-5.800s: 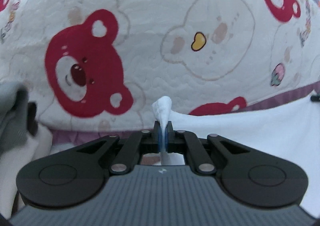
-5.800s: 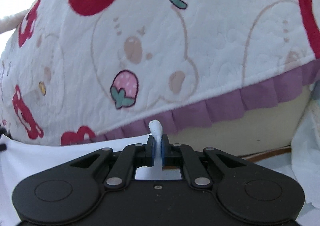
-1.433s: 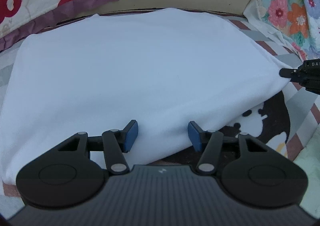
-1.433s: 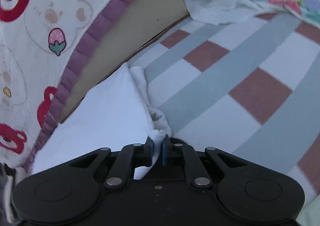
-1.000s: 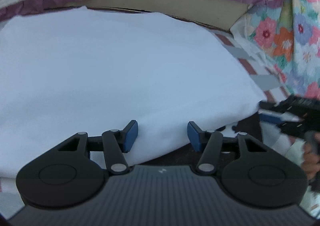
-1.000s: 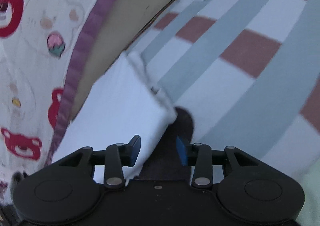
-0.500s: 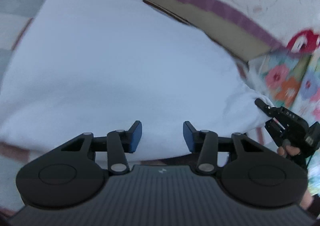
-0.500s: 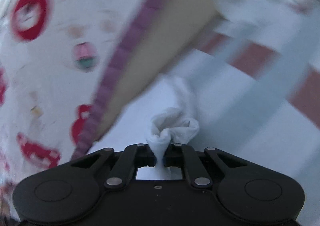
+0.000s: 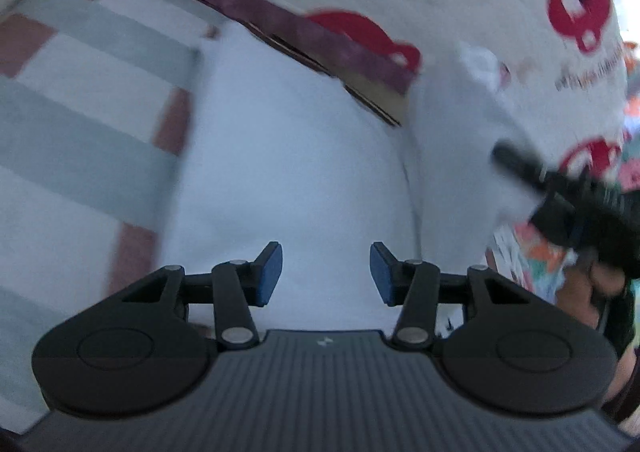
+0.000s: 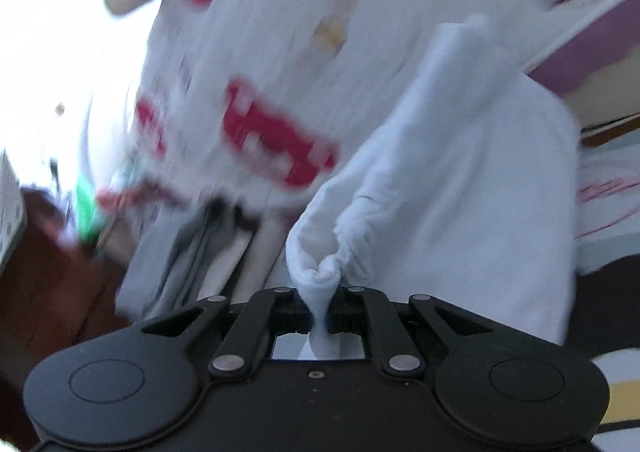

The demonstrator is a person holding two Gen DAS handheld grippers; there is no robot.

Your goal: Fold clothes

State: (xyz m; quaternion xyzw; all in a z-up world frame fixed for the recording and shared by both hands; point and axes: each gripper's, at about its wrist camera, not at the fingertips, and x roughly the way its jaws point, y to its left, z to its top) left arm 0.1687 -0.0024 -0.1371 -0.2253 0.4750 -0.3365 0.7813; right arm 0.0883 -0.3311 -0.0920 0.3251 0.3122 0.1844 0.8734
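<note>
We see our right gripper [image 10: 319, 317] clamped on a bunched corner of the white garment [image 10: 460, 188] and holding it up off the checked mat [image 9: 80, 100]. Our left gripper [image 9: 325, 273] has just been opening — its 2 blue pads [image 9: 269, 272] stand apart over the flat cloth, gripping nothing, beside the bear-print quilt [image 9: 460, 4].

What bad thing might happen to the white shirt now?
1. The right gripper pinches only a small bunched bit of the white shirt, so the cloth might slip out as it is lifted.
2. The left gripper is open and holds nothing, so the rest of the shirt could drag across the checked mat and wrinkle the fold.
</note>
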